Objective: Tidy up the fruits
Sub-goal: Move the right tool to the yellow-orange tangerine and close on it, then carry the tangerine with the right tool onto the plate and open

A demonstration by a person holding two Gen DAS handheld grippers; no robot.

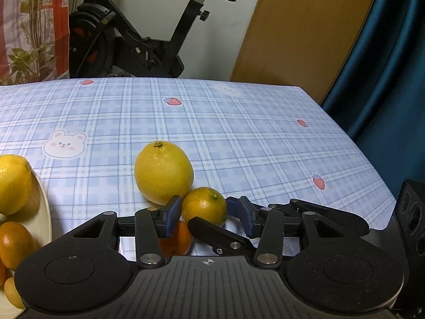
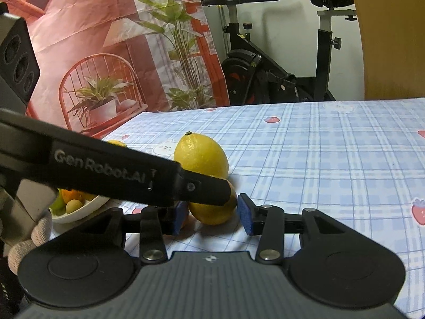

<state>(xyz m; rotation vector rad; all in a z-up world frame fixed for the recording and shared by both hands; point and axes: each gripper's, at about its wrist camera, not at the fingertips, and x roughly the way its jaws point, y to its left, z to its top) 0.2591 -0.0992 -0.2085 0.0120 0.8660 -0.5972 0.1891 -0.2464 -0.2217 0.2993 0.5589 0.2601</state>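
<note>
Yellow and orange fruits already fill the bowl (image 1: 45, 212) at left; judged from this, the task is partly done, with a lemon (image 1: 163, 172), a small orange (image 1: 204, 207) and another orange fruit (image 1: 176, 242) left on the table (image 1: 239, 133). The left gripper (image 1: 205, 214) has its fingers spread around the small orange, not visibly pressing it.

Right wrist view: the right gripper (image 2: 212, 215) likewise holds its fingers spread, flanking the same small orange (image 2: 212, 214); the left gripper's finger crosses above.

Fruit between open fingers

A small orange (image 1: 204, 206) sits between the left gripper's (image 1: 205, 214) blue fingers (image 1: 171, 216); a lemon (image 1: 163, 172) lies just beyond.
</note>
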